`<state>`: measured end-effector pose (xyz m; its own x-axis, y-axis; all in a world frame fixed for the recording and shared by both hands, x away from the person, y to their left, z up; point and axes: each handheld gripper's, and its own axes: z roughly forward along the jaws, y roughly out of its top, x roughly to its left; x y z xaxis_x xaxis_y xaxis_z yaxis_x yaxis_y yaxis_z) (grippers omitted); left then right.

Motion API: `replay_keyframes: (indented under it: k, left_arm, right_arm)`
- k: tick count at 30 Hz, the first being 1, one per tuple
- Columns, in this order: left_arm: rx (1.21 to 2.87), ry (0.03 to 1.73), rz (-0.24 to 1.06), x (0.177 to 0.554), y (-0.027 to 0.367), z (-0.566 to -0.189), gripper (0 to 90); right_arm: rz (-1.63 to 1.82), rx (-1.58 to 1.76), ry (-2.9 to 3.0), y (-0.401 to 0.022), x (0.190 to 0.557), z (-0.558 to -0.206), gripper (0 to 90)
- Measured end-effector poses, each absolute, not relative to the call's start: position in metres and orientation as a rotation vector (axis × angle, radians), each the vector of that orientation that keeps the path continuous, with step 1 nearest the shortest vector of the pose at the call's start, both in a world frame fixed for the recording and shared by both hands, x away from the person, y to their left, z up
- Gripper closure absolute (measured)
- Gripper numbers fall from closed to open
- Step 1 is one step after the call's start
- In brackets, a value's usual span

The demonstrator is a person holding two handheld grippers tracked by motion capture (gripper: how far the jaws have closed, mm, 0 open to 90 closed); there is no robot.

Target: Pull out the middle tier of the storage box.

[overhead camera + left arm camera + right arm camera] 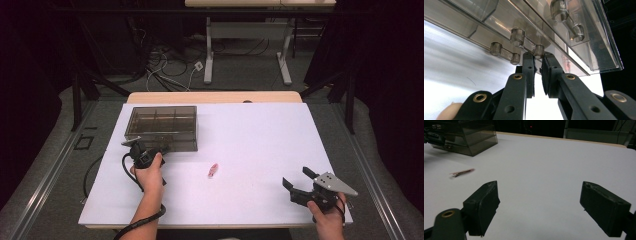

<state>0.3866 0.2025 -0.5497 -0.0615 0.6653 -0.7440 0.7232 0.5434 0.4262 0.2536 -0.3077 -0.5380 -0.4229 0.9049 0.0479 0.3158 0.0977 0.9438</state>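
Left gripper (150, 150) sits at the front edge of the smoked clear plastic compartment box (162, 127), far-left on the white table (260, 140). Its own view: jaws nearly closed, a thin slit between the pads, tips at a small latch knob (539, 50) on the box front. Whether the pads pinch the knob, cannot tell. Judged step: working the latch to open the lid. Next move calls for a firm nip on that knob and a lift or pull without dragging the box.

Mid-table, well apart from the box: a small pink clip-like item (213, 170).

Right gripper (300, 182), near-right edge, jaws wide apart, holding nothing. Its view shows the box side-on (466, 141); latch detail appears in the left gripper view.
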Motion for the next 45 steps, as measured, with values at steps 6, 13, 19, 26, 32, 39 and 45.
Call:
replay_keyframes:
  k: [6,13,19,26,32,39,45]
  left_arm:
    - [1.147,1.765,-0.079,0.385,0.203,-0.55,81.4]
    - [1.153,1.757,-0.093,0.381,0.205,-0.551,81.4]
    - [1.144,1.757,-0.093,0.379,0.204,-0.551,81.5]
    - [1.146,1.75,-0.103,0.376,0.206,-0.552,81.5]
    - [1.148,1.744,-0.108,0.373,0.207,-0.552,81.6]
    - [1.157,1.737,-0.117,0.37,0.208,-0.553,81.6]
    - [1.156,1.73,-0.128,0.366,0.209,-0.553,81.7]
  right_arm:
    - [1.33,1.201,1.809,-0.308,0.254,-0.538,14.9]
    - [1.333,1.196,1.812,-0.308,0.254,-0.538,14.9]
    - [1.33,1.194,1.812,-0.308,0.254,-0.538,14.9]
    - [1.337,1.199,1.809,-0.308,0.254,-0.539,14.9]
    - [1.341,1.198,1.806,-0.307,0.255,-0.539,14.9]
    - [1.336,1.205,1.813,-0.308,0.255,-0.54,14.9]
    - [1.334,1.209,1.815,-0.308,0.255,-0.54,14.9]
